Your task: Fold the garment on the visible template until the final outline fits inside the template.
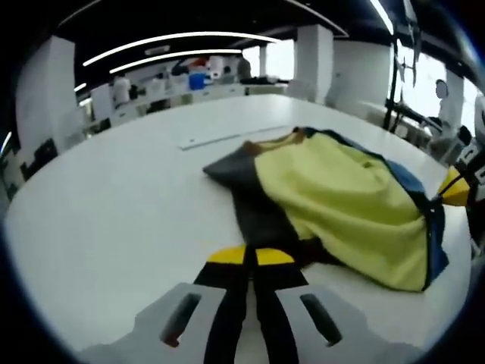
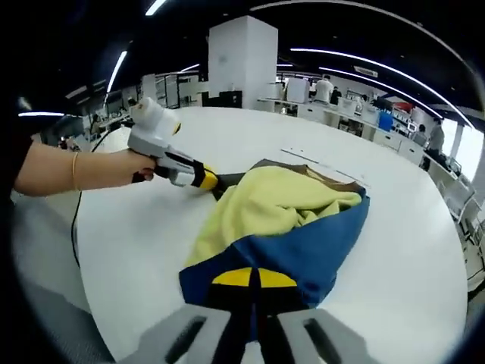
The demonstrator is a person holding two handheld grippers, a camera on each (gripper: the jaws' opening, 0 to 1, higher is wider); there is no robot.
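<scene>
Mid-fold. Garment [image 2: 280, 227] bunched at table [image 2: 409, 250] centre, yellow lining up, blue shell at 6 o'clock in right gripper view. Right gripper [image 2: 253, 279] clamped shut on blue hem. Left gripper [image 1: 250, 256] closed on dark edge at 6 o'clock in left gripper view; same tool at 10 o'clock in right gripper view, hand [image 2: 114, 168] behind it. Faint template line [image 1: 220, 139] beyond garment at 12 o'clock. Advice: keep both pinches firm, lift together, pull taut to kill bunching, lay flat inside outline before releasing.
</scene>
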